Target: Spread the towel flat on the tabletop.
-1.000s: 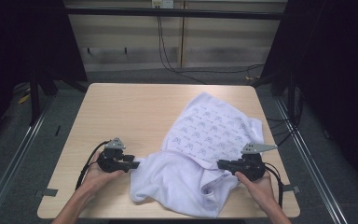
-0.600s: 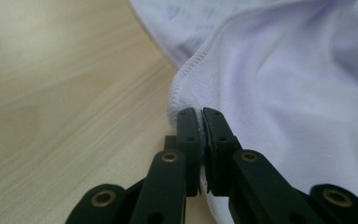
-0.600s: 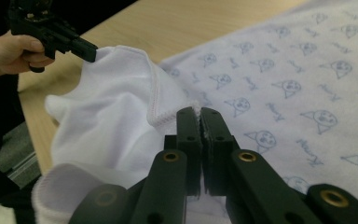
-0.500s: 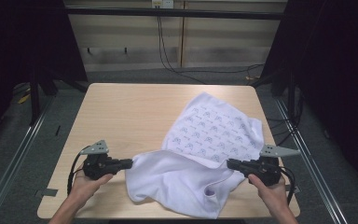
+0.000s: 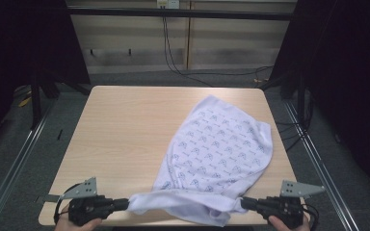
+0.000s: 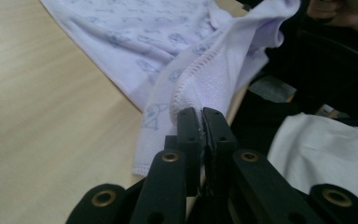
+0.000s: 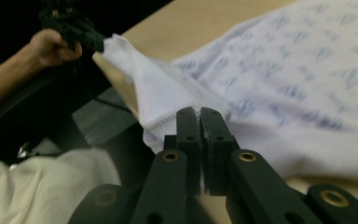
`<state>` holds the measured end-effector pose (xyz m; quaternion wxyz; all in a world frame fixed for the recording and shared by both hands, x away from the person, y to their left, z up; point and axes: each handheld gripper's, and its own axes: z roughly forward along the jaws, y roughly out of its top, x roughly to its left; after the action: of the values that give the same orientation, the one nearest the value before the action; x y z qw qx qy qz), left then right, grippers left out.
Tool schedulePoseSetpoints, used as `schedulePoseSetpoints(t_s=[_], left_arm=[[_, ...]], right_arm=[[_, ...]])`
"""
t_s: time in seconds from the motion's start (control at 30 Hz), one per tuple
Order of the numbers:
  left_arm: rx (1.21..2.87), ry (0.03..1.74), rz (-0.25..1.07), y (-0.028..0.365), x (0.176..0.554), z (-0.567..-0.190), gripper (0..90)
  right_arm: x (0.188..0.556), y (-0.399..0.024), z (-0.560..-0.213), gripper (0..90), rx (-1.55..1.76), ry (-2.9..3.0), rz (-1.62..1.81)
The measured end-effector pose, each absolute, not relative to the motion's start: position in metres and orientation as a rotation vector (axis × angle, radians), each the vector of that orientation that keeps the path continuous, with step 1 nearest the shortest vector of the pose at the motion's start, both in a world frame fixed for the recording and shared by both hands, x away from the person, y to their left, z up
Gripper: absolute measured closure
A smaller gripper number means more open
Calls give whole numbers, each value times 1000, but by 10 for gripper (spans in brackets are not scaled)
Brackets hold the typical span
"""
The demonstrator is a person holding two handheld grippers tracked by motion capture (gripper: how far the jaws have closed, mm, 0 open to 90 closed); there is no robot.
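Note:
A pale lilac garment (image 5: 217, 149) with a small printed pattern lies across the right half of the wooden table (image 5: 125, 125). Its near hem is stretched into a band along the table's front edge. My left gripper (image 5: 125, 204) sits at the front left; its jaws have just been closing and are shut on one end of that hem (image 6: 186, 88). My right gripper (image 5: 244, 203) at the front right is shut on the other end (image 7: 168, 116). In the right gripper view, the left gripper (image 7: 95, 44) shows farther off, holding its corner of cloth.
Metal rails (image 5: 14, 163) run along the floor on both sides of the table. Cables (image 5: 173, 57) hang at the back wall. The person's white clothing (image 6: 326, 149) lies just below the table's front edge.
Both hands have moved apart and back toward the front edge. The hem between them went from slack and bunched to a taut band, and the garment lies flatter.

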<state>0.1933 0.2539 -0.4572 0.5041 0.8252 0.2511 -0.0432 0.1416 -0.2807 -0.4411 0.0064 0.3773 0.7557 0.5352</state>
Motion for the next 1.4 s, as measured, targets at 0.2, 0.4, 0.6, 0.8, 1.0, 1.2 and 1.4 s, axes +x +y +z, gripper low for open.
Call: schedulePoseSetpoints(t_s=[0.2,0.4,0.6,0.8,1.0,1.2,1.4], left_arm=[[1965,552,-81,264,163,-452,851],[1931,530,-82,273,166,-450,763],[1939,540,-63,269,182,-446,739],[2073,615,-69,222,253,-471,835],[2148,632,-83,176,300,-491,820],[2226,589,-24,141,311,-503,867],[2238,602,12,159,300,-502,900]], right_arm=[[117,-281,-446,776,1150,2438,1631],[121,-287,-439,668,1153,2396,1648],[148,-273,-458,654,1215,2441,1545],[184,-247,-468,579,1231,2484,1398],[203,-229,-479,498,1236,2536,1269],[204,-228,-479,484,1255,2506,1264],[199,-229,-478,477,1277,2493,1309]])
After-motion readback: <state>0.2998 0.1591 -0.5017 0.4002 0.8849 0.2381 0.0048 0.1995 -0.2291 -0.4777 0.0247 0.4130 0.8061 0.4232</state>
